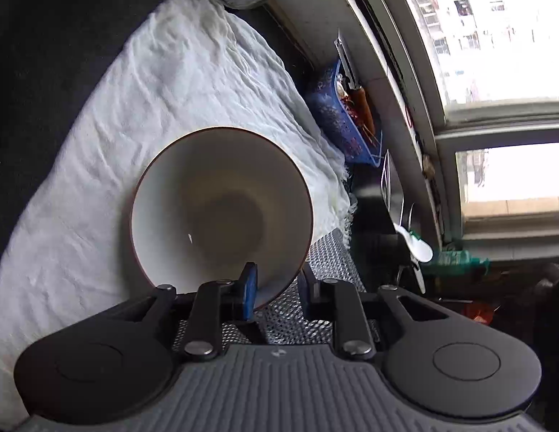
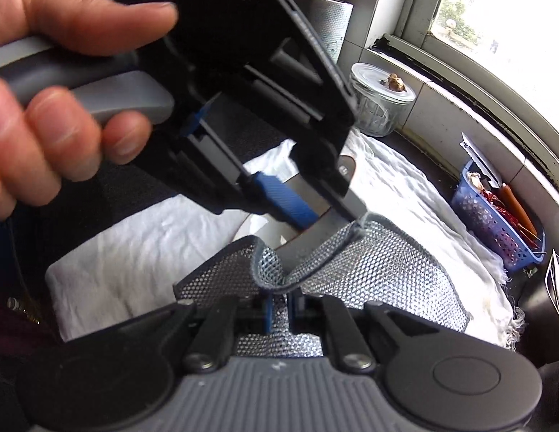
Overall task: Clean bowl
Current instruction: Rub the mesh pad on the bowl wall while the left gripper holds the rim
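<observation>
A rumpled white cloth [image 1: 178,82] covers a dark counter [image 1: 45,36] that runs along a tiled sill under a bright window [image 1: 495,28]; a lidded glass jar [image 2: 382,99] stands at the far end of the cloth, and a blue perforated basket [image 2: 495,223] holding utensils sits beside the sill. A white plastic spoon [image 1: 416,244] and a green object near it are hard to make out against the dark clutter. In the right wrist view the left gripper and the person's hand [image 2: 56,82] block most of the bowl, leaving only slivers of it visible. The bowl [image 1: 222,208] (white inside, dark reddish rim) is tipped on its side over the cloth, its near rim between the blue pads of the left gripper [image 1: 277,288]; the inner pad lies against the wall, while the outer pad's contact cannot be judged. The right gripper [image 2: 279,309] has its fingers pinched tight on a silver mesh scrubbing cloth [image 2: 369,280], whose folded edge rises toward the bowl.
</observation>
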Demonstrator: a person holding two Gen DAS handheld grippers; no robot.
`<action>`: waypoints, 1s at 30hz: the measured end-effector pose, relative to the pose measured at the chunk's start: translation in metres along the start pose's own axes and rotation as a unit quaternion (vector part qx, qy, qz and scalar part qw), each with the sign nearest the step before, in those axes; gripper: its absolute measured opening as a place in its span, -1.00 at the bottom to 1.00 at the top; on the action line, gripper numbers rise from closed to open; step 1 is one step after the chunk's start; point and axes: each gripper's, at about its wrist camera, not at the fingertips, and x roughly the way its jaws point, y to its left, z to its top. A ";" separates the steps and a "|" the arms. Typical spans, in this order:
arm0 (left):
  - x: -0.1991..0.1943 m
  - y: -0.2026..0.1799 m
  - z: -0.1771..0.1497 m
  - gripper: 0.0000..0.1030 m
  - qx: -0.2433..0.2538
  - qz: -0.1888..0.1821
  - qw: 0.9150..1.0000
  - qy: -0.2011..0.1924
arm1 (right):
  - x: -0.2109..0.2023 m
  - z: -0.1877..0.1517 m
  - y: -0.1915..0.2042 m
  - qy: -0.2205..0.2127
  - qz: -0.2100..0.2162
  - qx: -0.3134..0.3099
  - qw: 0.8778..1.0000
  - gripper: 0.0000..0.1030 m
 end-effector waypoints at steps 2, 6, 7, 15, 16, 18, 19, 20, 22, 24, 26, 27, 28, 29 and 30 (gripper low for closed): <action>-0.001 -0.010 -0.001 -0.53 0.065 0.032 0.997 0.010 | -0.001 0.000 -0.004 -0.002 -0.005 0.003 1.000 -0.84; -0.002 -0.027 -0.005 -0.53 0.147 0.060 0.987 0.024 | -0.002 0.000 -0.010 -0.005 -0.008 0.008 1.000 -0.83; -0.001 -0.030 -0.007 -0.57 0.160 0.063 0.985 0.021 | -0.002 0.000 -0.009 -0.004 -0.010 0.004 1.000 -0.83; -0.005 -0.006 0.003 -0.76 -0.006 -0.022 1.000 -0.003 | 0.001 0.000 -0.002 0.009 -0.002 -0.013 1.000 -0.83; -0.006 0.000 0.003 -0.76 -0.051 -0.039 0.998 -0.010 | 0.000 -0.001 -0.001 0.010 0.000 -0.014 1.000 -0.83; -0.005 0.017 0.002 -0.74 -0.146 -0.073 0.986 -0.021 | 0.001 -0.001 0.003 0.016 0.010 -0.017 1.000 -0.83; -0.004 0.023 0.002 -0.74 -0.178 -0.089 0.980 -0.028 | 0.003 -0.002 0.006 0.018 0.013 -0.021 1.000 -0.83; -0.002 0.026 0.002 -0.74 -0.195 -0.098 0.975 -0.034 | 0.004 -0.002 0.008 0.021 0.016 -0.025 0.999 -0.83; 0.000 0.029 0.003 -0.74 -0.206 -0.107 0.972 -0.042 | 0.009 -0.003 0.014 0.023 0.024 -0.032 0.999 -0.83; -0.001 0.020 0.006 -0.72 -0.158 -0.091 0.983 -0.040 | 0.010 -0.002 0.015 0.021 0.021 -0.031 0.999 -0.83; -0.002 0.002 0.006 -0.68 -0.059 -0.045 0.997 -0.024 | 0.009 -0.002 0.010 0.019 0.019 -0.023 0.999 -0.83; -0.001 -0.007 0.005 -0.67 -0.013 -0.020 1.000 -0.016 | 0.007 -0.001 0.007 0.015 0.011 -0.020 1.000 -0.83; -0.002 -0.016 0.003 -0.66 0.038 0.005 0.999 -0.013 | 0.004 0.000 0.002 0.010 0.006 -0.014 1.000 -0.84; -0.002 -0.021 0.001 -0.66 0.069 0.015 0.997 -0.011 | 0.002 0.001 -0.003 0.006 0.001 -0.008 1.000 -0.84; -0.001 -0.026 -0.002 -0.66 0.107 0.028 0.994 -0.007 | 0.000 0.002 -0.007 0.002 -0.004 -0.002 1.000 -0.83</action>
